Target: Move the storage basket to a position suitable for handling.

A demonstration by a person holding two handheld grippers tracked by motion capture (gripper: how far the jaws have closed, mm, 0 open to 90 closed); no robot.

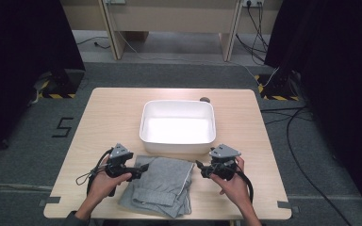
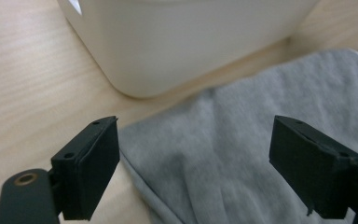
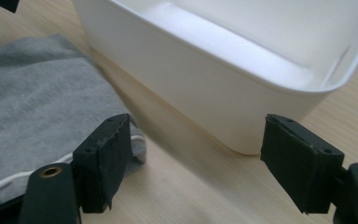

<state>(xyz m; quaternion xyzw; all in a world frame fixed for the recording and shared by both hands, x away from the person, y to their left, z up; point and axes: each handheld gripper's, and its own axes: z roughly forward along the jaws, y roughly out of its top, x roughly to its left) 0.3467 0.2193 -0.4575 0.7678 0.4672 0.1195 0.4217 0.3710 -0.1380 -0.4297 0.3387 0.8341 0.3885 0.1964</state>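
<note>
From above I saw a light wooden table (image 1: 108, 113) with a white rectangular tub (image 1: 177, 126) near its middle. A folded grey garment (image 1: 162, 185) lay flat on the table just in front of the tub, on the person's side, close to its near wall but not inside it. A thin white cord (image 3: 9, 182) ran along one edge of the cloth.

I had the left gripper (image 1: 140, 169) at the garment's left edge, pointing inward. In the left gripper view its jaws stood wide apart over the grey fabric, with cloth below and between them but no pad pressing on it.

I had the right gripper (image 1: 201, 167) at the garment's right edge, facing the left one. In the right gripper view its jaws were also apart, with bare table and the tub's wall between them, the cloth's corner just beside one pad
</note>
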